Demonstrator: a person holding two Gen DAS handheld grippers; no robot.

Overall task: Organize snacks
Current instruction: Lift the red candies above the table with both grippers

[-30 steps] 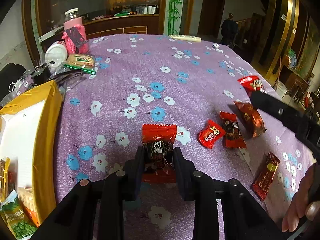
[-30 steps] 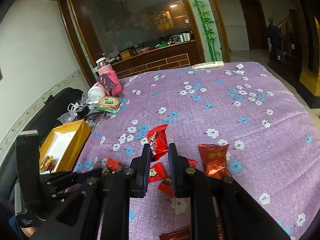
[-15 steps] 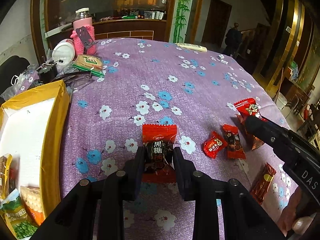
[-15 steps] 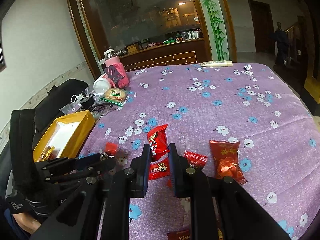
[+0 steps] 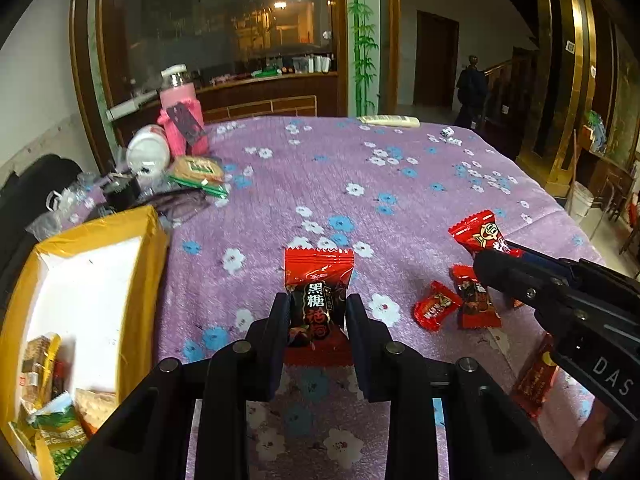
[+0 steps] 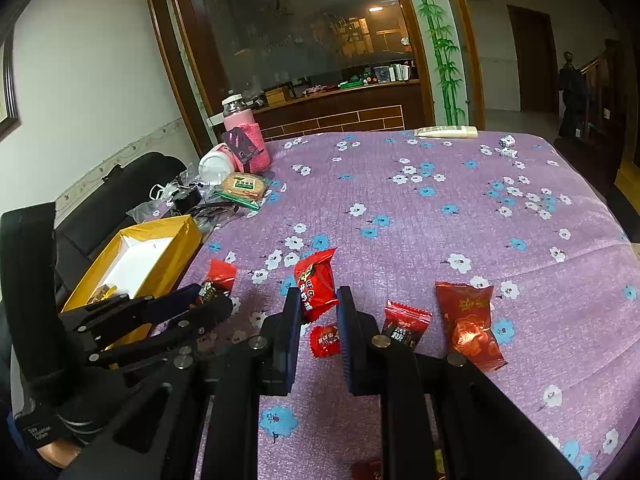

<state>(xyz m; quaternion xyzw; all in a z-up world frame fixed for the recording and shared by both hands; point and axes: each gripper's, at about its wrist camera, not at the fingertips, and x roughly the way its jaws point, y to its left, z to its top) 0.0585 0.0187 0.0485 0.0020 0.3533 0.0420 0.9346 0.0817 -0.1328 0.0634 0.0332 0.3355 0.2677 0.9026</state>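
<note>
Right now your left hand-held gripper is pinching a red-and-black candy packet between its two fingers, the packet standing upright at lower centre of the left wrist view, its crimped red top above the fingertips. Your right hand-held gripper is clamped on a red snack pouch, which sits tilted between the fingers at centre of the right wrist view, lifted off the cloth. Just below that pouch, in the gap between the fingers, a small red candy lies on the purple floral tabletop. To its right lie a dark red packet and, further right, a larger shiny red packet, near each other but apart. At lower right of the left wrist view a long brown-red bar lies partly behind your right tool. The yellow box with a white inside sits at the left edge of both views, with green and tan snack bags in its near end. Beyond the box, toward upper left, a round cracker pack rests beside a white cup and a pink-sleeved bottle.
</note>
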